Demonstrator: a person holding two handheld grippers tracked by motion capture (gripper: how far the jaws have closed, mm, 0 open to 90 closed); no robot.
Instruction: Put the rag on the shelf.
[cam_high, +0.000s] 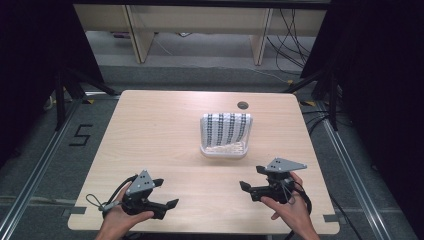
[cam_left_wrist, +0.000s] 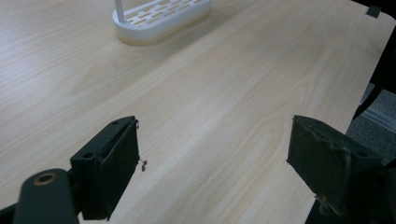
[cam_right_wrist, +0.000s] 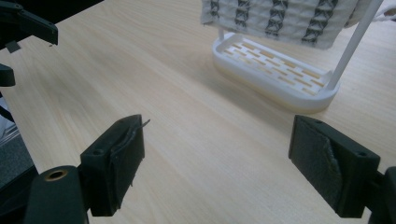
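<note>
A white slotted rack (cam_high: 224, 150) stands at the middle of the wooden table (cam_high: 150, 135). A white cloth with dark patterned stripes (cam_high: 226, 128) hangs over its top rail. My left gripper (cam_high: 166, 193) rests near the front edge at the left, held in a hand, open and empty. At the front right my right gripper (cam_high: 251, 178) is also open and empty. In the left gripper view the open gripper (cam_left_wrist: 215, 154) faces bare wood, with the rack's base (cam_left_wrist: 159, 18) far ahead. In the right gripper view the gripper (cam_right_wrist: 217, 154) stands open before the rack (cam_right_wrist: 275, 70) and cloth (cam_right_wrist: 280, 16).
A round cable hole (cam_high: 243, 105) sits near the table's far edge. A floor mark reading 5 (cam_high: 81, 135) lies left of the table. Wooden desk legs and cables stand beyond the far edge. The left gripper's jaw tips (cam_right_wrist: 28, 25) appear at the right gripper view's top left.
</note>
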